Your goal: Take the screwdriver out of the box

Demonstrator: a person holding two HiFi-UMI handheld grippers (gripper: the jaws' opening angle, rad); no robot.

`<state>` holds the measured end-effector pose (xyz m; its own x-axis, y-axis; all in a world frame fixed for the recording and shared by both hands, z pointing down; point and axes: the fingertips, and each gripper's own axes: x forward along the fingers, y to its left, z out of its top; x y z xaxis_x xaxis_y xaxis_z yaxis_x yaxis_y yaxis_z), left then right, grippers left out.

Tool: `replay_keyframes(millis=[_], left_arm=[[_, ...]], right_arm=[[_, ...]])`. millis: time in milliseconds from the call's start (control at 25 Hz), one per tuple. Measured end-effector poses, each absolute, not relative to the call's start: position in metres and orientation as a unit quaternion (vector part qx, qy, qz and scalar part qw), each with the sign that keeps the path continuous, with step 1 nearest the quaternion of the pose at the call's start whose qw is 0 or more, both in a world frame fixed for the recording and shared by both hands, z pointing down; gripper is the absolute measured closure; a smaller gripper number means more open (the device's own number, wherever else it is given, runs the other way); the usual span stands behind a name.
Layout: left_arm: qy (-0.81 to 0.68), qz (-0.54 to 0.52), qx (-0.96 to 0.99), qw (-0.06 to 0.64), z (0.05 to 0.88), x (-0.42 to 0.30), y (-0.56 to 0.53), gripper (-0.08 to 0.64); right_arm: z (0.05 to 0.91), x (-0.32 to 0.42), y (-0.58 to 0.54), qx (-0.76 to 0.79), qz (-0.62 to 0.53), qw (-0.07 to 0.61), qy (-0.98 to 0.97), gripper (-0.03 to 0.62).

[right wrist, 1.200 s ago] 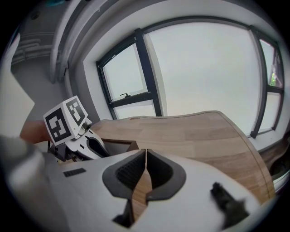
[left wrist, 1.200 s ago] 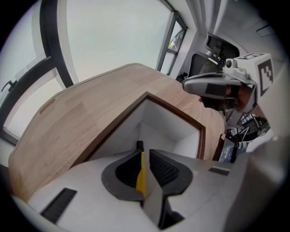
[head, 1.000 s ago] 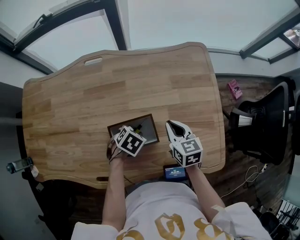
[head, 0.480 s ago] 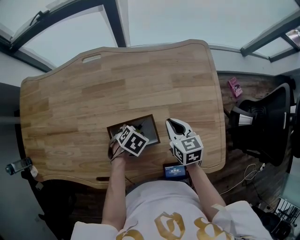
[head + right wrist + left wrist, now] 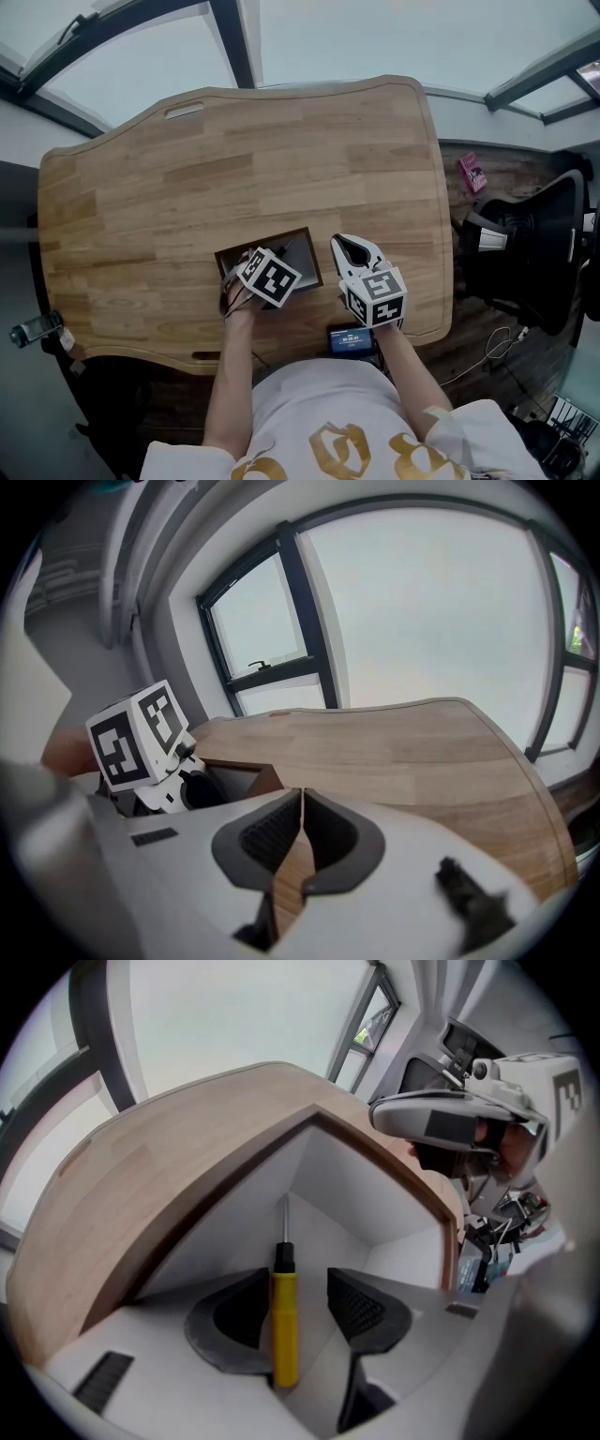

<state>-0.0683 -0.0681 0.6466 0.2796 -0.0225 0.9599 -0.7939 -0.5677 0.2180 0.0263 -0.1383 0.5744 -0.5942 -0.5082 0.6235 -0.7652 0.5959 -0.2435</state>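
Two jaws of the left hand-held gripper [image 5: 300,1290] had just been spread, with the screwdriver [image 5: 284,1321] between them in the box [image 5: 347,1194]; its handle should be centred before squeezing. The right hand-held gripper [image 5: 302,808] was pressed together.

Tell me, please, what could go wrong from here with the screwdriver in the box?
The left claw, whose jaws have just been opening, stands open around the screwdriver; its yellow handle lies close to one pad, so closing may roll it rather than pinch it squarely.
The box walls stand close around that claw; a pad might catch one.
The right claw is shut beside the box, not bracing it, so the box could shift or lift.
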Motion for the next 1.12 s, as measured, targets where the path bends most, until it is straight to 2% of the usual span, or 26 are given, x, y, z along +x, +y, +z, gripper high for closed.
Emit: replay_keyframes(millis=[840, 1120], left_arm=[[-0.282, 0.539, 0.695, 0.382, 0.6514, -0.0718, -0.0655, 0.376], [-0.289, 0.544, 0.691, 0.378, 0.652, -0.0732, -0.0669, 0.396]], right_arm=[[0.5793, 0.0274, -0.1417, 0.366, 0.247, 0.266, -0.857, 0.56], [0.5792, 0.0338, -0.1411, 0.369, 0.248, 0.265, -0.856, 0.56]])
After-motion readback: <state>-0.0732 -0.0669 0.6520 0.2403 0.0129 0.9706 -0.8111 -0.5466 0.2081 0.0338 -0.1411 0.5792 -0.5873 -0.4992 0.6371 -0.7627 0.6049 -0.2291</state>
